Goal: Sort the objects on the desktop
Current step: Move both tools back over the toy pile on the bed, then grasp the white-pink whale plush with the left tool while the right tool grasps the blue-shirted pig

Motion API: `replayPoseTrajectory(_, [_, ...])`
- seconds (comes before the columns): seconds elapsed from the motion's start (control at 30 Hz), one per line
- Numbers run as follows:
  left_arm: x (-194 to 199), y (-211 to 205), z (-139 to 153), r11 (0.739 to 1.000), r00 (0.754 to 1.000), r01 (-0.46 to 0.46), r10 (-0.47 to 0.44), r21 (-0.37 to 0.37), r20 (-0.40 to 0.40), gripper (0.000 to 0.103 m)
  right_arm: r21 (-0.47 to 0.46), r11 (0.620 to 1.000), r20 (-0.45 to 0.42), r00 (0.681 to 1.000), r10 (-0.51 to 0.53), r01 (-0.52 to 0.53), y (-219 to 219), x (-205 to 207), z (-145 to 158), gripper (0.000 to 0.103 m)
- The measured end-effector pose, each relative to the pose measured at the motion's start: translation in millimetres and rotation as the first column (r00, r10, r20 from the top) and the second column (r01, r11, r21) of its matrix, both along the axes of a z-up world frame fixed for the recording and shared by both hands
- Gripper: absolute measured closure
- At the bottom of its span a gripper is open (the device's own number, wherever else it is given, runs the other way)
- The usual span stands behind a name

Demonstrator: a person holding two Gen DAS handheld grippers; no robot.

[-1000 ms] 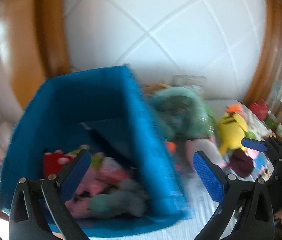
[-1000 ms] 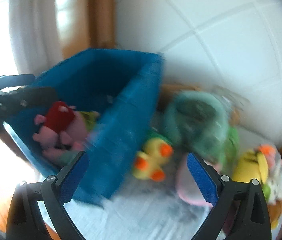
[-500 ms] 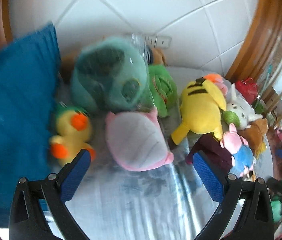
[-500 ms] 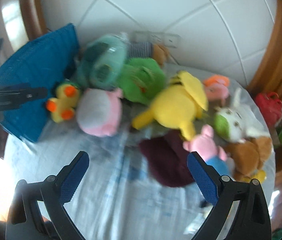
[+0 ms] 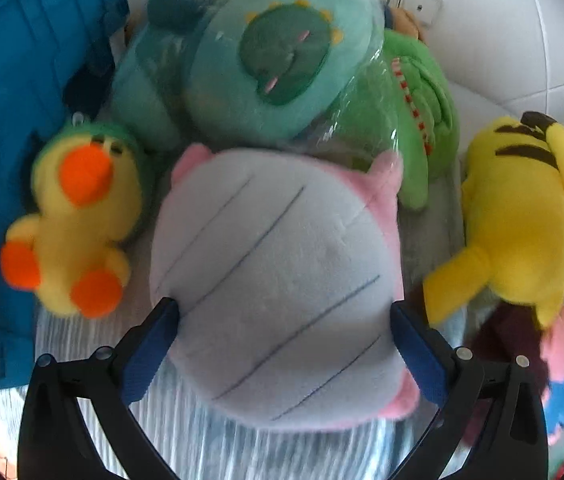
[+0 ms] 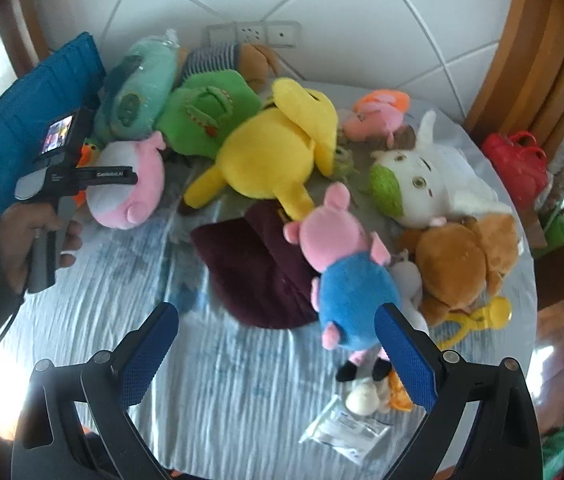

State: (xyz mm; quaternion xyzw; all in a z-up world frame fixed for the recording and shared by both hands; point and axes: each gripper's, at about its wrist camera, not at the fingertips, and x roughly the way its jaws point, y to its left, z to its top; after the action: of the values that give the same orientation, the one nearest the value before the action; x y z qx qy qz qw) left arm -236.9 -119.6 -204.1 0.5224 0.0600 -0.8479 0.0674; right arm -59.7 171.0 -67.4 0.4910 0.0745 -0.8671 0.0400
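Left wrist view: the left gripper [image 5: 283, 344] has its jaws spread wide on either side of the pink and white plush [image 5: 278, 280], the blue pads at its flanks, contact unclear. The plush fills the frame's middle, its long axis running from lower right to upper left. A yellow duck [image 5: 78, 216] lies at left beside the blue bin [image 5: 14, 92].

Right wrist view: the right gripper [image 6: 278, 356] hangs wide open and empty above the striped tabletop [image 6: 218, 392]. The pig doll [image 6: 345, 272] lies centre right, head toward the top.

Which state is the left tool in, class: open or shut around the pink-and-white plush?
Open. The left tool has one blue pad on each side of the pink-and-white plush, spread wide; whether the pads press it, cannot tell.
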Motion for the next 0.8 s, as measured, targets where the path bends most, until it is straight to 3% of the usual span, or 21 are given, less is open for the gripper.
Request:
replayPoseTrajectory(0.2, [-4.3, 17.6, -12.7, 0.995, 1.000, -0.008, 0.007, -0.096, -0.010, 0.000, 0.012, 0.997, 0.055, 0.995, -0.077, 0.077, 37.0, 8.4, -21.5, 0.003])
replayPoseTrajectory(0.27, [-3.5, 16.4, -11.9, 0.996, 1.000, -0.004, 0.003, -0.091, -0.007, 0.002, 0.011, 0.995, 0.076, 0.993, -0.096, 0.095, 45.5, 12.0, -29.0, 0.003])
replayPoseTrajectory(0.37, [1.6, 15.1, -5.8, 0.996, 1.000, 0.014, -0.016, -0.085, -0.017, 0.018, 0.005, 0.994, 0.086, 0.991, -0.107, 0.107, 51.2, 16.0, -35.0, 0.003])
replayPoseTrajectory(0.57, [14.4, 5.5, 8.3, 0.998, 0.998, 0.040, -0.042, -0.047, -0.035, 0.036, -0.008, 0.994, 0.094, 0.989, -0.112, 0.114, 56.4, 18.9, -40.8, 0.003])
replayPoseTrajectory(0.8, [47.5, -14.9, 28.7, 0.999, 0.998, 0.042, -0.043, -0.020, -0.046, 0.038, -0.015, 0.996, 0.091, 0.992, -0.084, 0.086, 47.6, 17.8, -41.7, 0.003])
